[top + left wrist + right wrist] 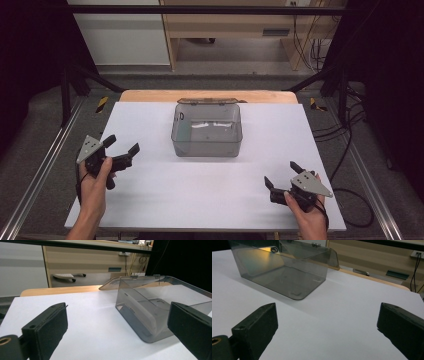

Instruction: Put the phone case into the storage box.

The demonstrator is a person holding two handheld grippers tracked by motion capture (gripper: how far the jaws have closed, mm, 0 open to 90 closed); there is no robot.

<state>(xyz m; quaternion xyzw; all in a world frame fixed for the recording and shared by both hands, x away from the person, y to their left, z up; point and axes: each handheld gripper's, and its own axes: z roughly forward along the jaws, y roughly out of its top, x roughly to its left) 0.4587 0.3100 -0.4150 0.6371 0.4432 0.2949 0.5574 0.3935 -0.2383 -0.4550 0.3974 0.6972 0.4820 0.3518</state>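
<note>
Smoke-grey see-through plastic box (207,131) stands upright at the middle of the white bench (150,195), nearer the far edge than the near one. Its hinged lid (207,101) of the same grey plastic is thrown back and lies behind it, over the strip of pale wood (150,95) that shows past the white top. The box is open at the top; pale patches show on its floor in the high view, and I cannot tell whether they are glare or something lying inside.

At the near left of the bench the person's left hand (94,187) holds the left claw (121,143), which points toward the box and sits well apart from it. Its two black jaws stand wide apart with only white bench between them. In the left gripper view the box (147,307) stands ahead and to the right, its near corner partly behind the right-hand jaw, with the lid (113,283) angled off the back.

At the near right the right hand (307,215) holds the right claw (282,174), likewise well clear of the box and low over the bench. Its jaws are spread wide too and grip nothing. In the right gripper view the box (282,270) lies ahead and to the left, its rounded corner nearest, with bare bench between it and the jaws.

Both claws carry a grey three-cornered plate on top.
</note>
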